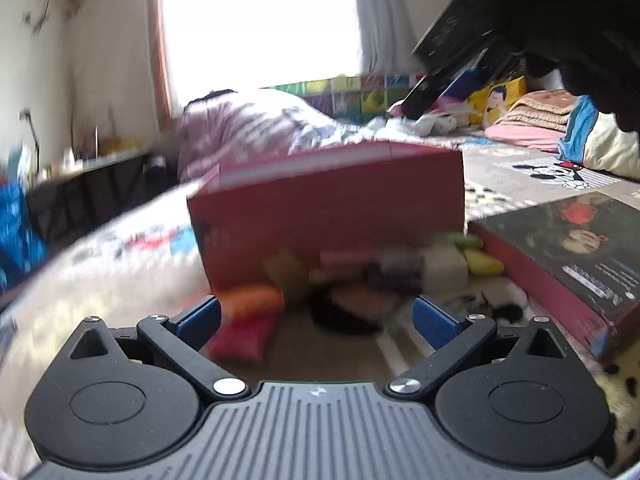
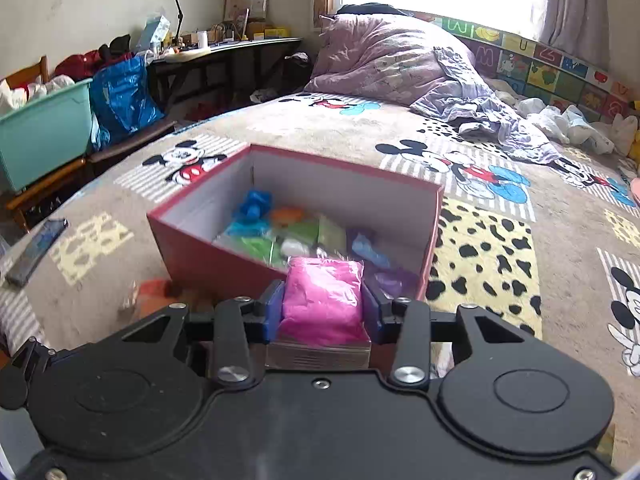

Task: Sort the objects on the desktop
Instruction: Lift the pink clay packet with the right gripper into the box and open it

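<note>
Right gripper (image 2: 323,304) clamps a pink packet (image 2: 323,298) just before the red box (image 2: 224,258). Left gripper (image 1: 316,318) stands open and holds nothing, with blurred packets (image 1: 256,312) beyond it.

Left wrist view sits low over the bed (image 1: 120,264), looking almost level past its own fingers (image 1: 200,316) at the near outer wall of the red box (image 1: 328,208); close, blurred. The window (image 1: 260,20) is straight ahead.

Right wrist view is higher, tilted down into the open box (image 2: 208,252) from near its front wall, fingers (image 2: 274,308) at bottom centre.

Both share the box, the bed cover, the purple quilt (image 2: 392,56) and the window wall.
</note>
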A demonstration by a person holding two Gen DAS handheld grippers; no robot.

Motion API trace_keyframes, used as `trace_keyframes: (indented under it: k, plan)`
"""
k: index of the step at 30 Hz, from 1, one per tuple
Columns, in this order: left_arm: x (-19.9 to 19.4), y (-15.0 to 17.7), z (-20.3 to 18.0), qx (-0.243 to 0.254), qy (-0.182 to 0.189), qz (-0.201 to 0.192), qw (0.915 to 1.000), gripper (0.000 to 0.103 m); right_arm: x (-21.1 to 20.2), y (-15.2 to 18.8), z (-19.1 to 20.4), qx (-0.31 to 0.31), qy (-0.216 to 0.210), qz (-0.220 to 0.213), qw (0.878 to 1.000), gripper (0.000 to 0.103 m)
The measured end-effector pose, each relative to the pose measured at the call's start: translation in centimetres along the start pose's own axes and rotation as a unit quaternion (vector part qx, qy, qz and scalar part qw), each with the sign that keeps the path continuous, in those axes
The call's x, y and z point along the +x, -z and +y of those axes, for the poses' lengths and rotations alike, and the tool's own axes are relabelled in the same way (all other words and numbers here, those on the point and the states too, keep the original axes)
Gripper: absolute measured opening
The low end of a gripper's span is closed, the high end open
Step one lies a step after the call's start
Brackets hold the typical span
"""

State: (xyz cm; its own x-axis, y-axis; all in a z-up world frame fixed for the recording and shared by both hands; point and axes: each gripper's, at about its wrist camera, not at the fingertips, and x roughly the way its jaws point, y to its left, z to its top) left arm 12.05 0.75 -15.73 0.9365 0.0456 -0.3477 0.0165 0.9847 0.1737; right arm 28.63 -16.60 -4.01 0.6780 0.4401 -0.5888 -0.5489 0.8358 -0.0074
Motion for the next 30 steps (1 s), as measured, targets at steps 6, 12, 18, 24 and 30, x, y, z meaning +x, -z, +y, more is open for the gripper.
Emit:
trace_keyframes:
  k: [6,12,18,24,30]
  plan:
    - [0.9,-0.7,0.9,-0.043,0.008,0.012,0.999,0.103,1.4,-2.9,-0.1,-0.015,0.005,0.005,1.0,0.041]
    - [-0.2,-1.4,1.2,-0.058,0.024,-0.031,0.9976,0.103,4.3,-5.5,0.0,-0.02,0.004,0.033,0.999,0.041]
    - [-0.9,-2.1,2.0,-0.082,0.038,-0.055,0.9944,0.103,7.9,-6.5,0.9,-0.052,0.009,0.079,0.995,0.041]
    - [-0.4,-2.1,2.3,-0.091,0.038,-0.037,0.9944,0.103,10.3,-7.0,1.5,-0.083,0.019,0.111,0.99,0.041]
    - [-0.1,-1.8,2.6,-0.097,0.032,-0.022,0.9945,0.103,12.1,-6.7,1.5,-0.082,0.022,0.133,0.988,0.041]
